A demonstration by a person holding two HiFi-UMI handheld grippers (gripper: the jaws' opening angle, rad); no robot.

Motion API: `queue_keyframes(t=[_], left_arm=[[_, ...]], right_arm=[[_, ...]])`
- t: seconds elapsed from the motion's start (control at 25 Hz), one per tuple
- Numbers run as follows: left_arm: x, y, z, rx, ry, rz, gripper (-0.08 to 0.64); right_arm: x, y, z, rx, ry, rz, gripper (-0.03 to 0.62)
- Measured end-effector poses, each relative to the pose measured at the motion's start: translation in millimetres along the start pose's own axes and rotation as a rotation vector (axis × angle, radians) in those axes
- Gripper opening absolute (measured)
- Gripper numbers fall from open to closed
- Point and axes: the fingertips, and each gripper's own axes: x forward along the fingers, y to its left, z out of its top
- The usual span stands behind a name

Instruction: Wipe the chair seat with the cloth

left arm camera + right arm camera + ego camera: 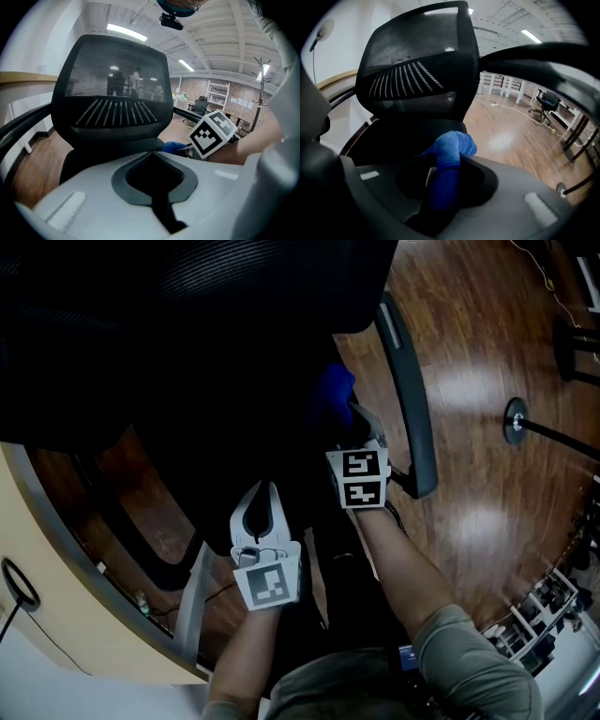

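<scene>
The left tool (pixel 154 153) is held with its jaws closed together, and nothing is gripped between them. Just to its right and a little further forward, the right tool (pixel 457 159) is clamped on the cloth (pixel 451 145). The blue cloth is pinched lengthwise between the jaws and is bunched into a loose knob just past the tips. It is thus carried at the front of the right tool, over the right side of the black seat (pixel 393 138). Whether the seat is touched cannot be told, since that area is too dark. Black-and-white square markers are shown on the right tool's cube (pixel 213 133). An armrest (pixel 408 399) is seen just right of the right tool. Beyond the cloth, the mesh backrest (pixel 422 65) is set upright, facing both tools. A wooden floor (pixel 487 427) is spread under and around the chair. Far behind, a second office chair (pixel 546 103) is seen on that floor.
</scene>
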Motion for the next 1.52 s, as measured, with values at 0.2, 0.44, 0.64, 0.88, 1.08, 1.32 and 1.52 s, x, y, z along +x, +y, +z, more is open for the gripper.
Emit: queue_keyframes(t=[0.2, 0.44, 0.64, 0.88, 1.08, 1.32, 1.52], left_arm=[[12, -8, -3, 0.012, 0.006, -0.028, 0.005], [11, -5, -24, 0.006, 0.038, -0.043, 0.005], [7, 9, -36, -0.061, 0.069, -0.004, 0.005], [-14, 43, -31, -0.168, 0.057, 0.089, 0.005], [-49, 76, -36, -0.22, 0.026, 0.164, 0.005], [-94, 103, -43, -0.229, 0.006, 0.236, 0.005], [-123, 112, -50, -0.253, -0.015, 0.247, 0.005]], right_arm=[[-3, -25, -22, 0.085, 0.025, -0.062, 0.107], [1, -28, -41, 0.131, 0.051, -0.073, 0.107], [1, -30, -39, 0.132, 0.053, -0.088, 0.107], [-6, 4, -10, 0.034, 0.018, -0.02, 0.107], [-7, 93, 20, -0.126, -0.025, 0.165, 0.109], [-20, 226, 33, -0.312, -0.067, 0.413, 0.11], [-33, 307, 20, -0.424, -0.072, 0.56, 0.11]])
